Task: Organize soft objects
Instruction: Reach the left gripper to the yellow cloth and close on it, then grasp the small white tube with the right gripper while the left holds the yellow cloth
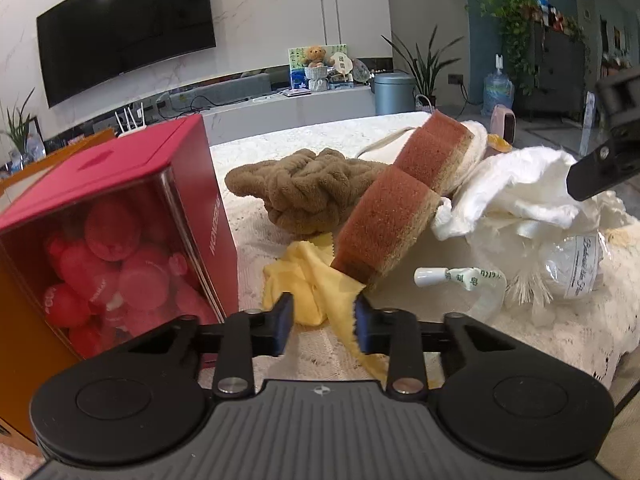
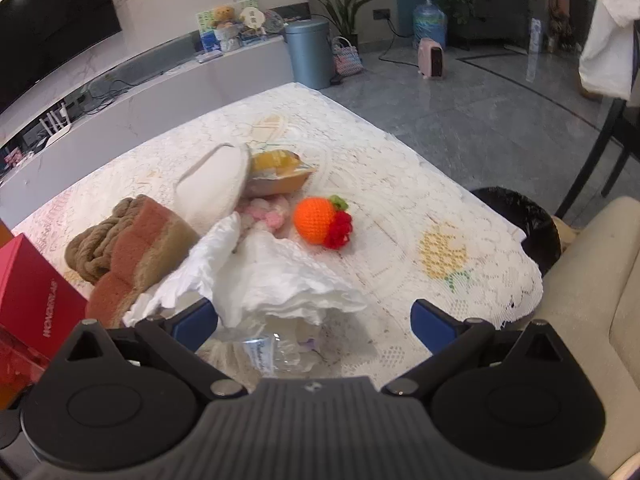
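Left wrist view: the left hand-held gripper (image 1: 322, 322) sits low centre, its blue pads narrowed around a yellow cloth (image 1: 308, 280), the right pad touching a fold of it; whether both pads press I cannot tell. At left, a red box (image 1: 180, 160) with a clear front holds red plush toys (image 1: 116, 264). Above the cloth lie a sponge (image 1: 384, 220) and a brown towel (image 1: 308, 192). At right, white tissue (image 1: 516, 192) tops a clear bag (image 1: 572, 264) on the lace-covered surface (image 1: 560, 332).

Right wrist view: the right hand-held gripper (image 2: 314, 322) is spread wide at lower centre, nothing pinched, with the tissue (image 2: 280, 280) between its pads. A crochet orange (image 2: 318, 220) rests mid-frame, a white slipper (image 2: 216, 188) above left, the sponge (image 2: 140, 256) at left.
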A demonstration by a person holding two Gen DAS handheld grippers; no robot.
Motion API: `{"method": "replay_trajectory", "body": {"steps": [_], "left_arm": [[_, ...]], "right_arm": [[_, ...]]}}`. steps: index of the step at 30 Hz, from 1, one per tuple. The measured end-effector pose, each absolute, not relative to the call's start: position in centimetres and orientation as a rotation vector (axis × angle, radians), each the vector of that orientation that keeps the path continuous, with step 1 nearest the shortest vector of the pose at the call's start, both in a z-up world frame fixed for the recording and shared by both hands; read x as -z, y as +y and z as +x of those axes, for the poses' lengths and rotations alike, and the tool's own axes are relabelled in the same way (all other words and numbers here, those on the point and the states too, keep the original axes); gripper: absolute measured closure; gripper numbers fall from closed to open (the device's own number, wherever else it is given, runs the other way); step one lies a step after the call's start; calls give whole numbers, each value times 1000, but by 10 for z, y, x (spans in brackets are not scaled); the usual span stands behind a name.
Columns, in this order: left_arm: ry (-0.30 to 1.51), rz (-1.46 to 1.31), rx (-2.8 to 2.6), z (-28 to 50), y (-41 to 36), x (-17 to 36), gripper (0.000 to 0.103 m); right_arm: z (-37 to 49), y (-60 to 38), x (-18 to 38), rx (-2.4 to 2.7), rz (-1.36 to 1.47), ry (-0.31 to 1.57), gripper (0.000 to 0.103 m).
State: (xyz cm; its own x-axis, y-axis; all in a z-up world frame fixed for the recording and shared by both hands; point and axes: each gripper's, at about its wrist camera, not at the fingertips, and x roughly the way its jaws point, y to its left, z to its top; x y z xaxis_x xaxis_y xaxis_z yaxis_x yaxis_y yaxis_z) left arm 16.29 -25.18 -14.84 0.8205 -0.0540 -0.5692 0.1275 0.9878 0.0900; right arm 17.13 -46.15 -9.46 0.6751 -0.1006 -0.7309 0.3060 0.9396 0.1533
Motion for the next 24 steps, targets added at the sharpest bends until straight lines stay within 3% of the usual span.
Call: {"method": "replay_trajectory", "body": {"steps": [2, 6, 10, 11, 13, 22, 24], "left_arm": [[607, 98, 100, 166, -247, 149, 78], [636, 42, 90, 170, -234, 146, 101], [690, 63, 112, 159, -220, 133, 102], [690, 69, 129, 153, -214, 128, 102], [710, 101, 155, 141, -204, 120, 102], [776, 91, 157, 104, -180, 119, 102], [787, 84, 164, 104, -181, 124, 102]], "right_arm": [[167, -462, 89, 203, 283, 771, 3], [156, -467, 78, 138, 325, 721, 2], [144, -469, 76, -9, 386, 701, 4], [144, -466, 76, -65, 400, 718, 17], [144, -457, 76, -158, 398, 742, 32], [174, -405, 116, -263, 291, 952, 31], [185, -404, 133, -213, 304, 1008, 37]]}}
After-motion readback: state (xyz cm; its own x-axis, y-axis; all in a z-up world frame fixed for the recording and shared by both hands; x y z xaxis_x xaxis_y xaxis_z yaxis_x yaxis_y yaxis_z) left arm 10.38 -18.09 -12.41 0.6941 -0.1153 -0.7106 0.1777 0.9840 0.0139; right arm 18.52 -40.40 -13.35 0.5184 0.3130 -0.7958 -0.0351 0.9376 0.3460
